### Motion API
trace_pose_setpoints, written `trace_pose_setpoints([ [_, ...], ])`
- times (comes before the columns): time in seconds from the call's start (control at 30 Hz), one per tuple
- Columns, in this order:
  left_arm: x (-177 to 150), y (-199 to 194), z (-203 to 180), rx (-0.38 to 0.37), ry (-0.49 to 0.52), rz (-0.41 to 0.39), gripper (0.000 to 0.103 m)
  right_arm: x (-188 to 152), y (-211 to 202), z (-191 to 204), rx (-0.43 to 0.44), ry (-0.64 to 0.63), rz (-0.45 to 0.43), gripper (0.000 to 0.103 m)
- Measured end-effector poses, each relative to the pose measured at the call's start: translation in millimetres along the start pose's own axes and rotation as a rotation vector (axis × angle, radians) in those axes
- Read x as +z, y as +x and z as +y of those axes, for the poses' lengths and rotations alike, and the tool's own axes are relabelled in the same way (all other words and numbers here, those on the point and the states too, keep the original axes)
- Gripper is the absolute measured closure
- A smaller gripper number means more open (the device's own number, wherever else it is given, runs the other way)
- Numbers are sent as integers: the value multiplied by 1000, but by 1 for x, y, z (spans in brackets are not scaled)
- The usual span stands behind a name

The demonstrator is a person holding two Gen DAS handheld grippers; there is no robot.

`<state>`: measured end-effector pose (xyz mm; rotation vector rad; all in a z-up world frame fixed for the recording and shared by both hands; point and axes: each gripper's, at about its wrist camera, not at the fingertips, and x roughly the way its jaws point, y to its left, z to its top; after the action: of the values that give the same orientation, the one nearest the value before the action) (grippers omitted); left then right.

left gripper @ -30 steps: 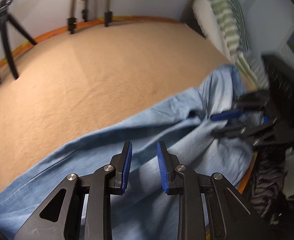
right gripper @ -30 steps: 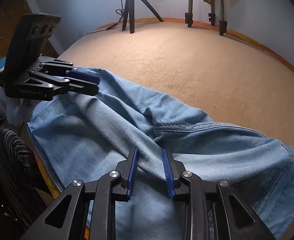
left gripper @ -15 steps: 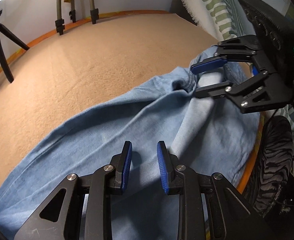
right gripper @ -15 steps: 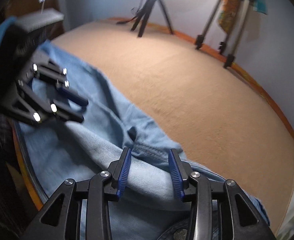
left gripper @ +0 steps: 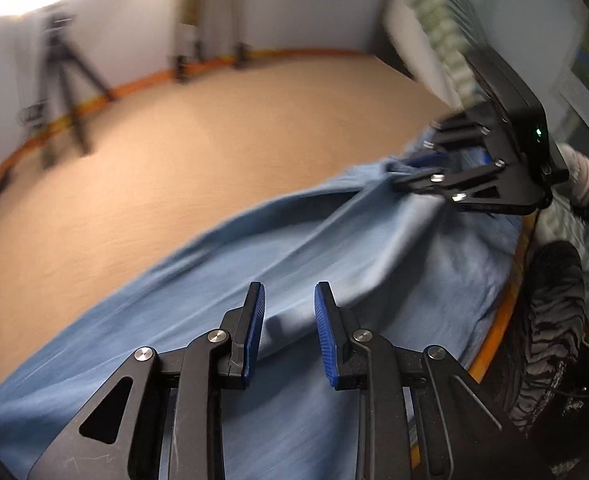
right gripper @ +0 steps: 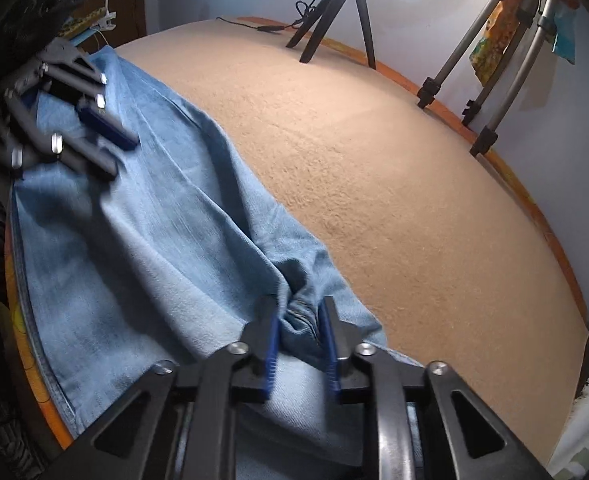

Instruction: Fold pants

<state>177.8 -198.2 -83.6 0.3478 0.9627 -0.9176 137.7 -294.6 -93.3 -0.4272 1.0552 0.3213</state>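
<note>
The right gripper (right gripper: 297, 334) has just closed its jaws on a bunched fold of the light blue denim pants (right gripper: 142, 248); the left gripper (left gripper: 287, 322) hovers above them, jaws narrowly apart, empty.

Right gripper (right gripper: 298, 340) has just closed its jaws on a bunched fold of the jeans (right gripper: 142, 248), previously loose between them. Fabric now drawn taut towards it.

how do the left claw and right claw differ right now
The right claw pinches a bunched fold of the light blue denim pants, having just closed; the left claw holds nothing, its blue pads apart above the cloth. The right grips near the seam, the left over flat fabric. Both are black, pointing down.
</note>
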Motion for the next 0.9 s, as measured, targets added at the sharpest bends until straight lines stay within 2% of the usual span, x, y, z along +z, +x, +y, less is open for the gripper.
trace_pose_setpoints([
  [0.13, -27, -22, 46, 112, -76, -16, 79, 9, -10, -12, 9, 36, -38, 94],
  [0.23, -48, -28, 78, 173, -151, -10, 79, 26, -13, -24, -38, 33, -62, 96],
  [0.37, -66, -28, 108, 228, -220, -16, 79, 54, 6, -54, -65, 83, -57, 98],
  [0.43, -73, -27, 117, 238, -243, -14, 79, 60, 25, -58, -74, 77, -24, 99],
  [0.53, -75, -25, 117, 241, -254, -11, 79, 59, 49, -50, -96, 29, 36, 98],
  [0.63, -73, -33, 107, 233, -228, -19, 79, 57, 48, -63, -91, 112, 32, 86],
  [0.83, -51, -52, 86, 224, -157, -51, 79, 34, -11, -92, -93, 314, -73, 71],
  [0.9, -41, -63, 82, 233, -141, -61, 79, 20, -33, -92, -92, 361, -100, 70],
])
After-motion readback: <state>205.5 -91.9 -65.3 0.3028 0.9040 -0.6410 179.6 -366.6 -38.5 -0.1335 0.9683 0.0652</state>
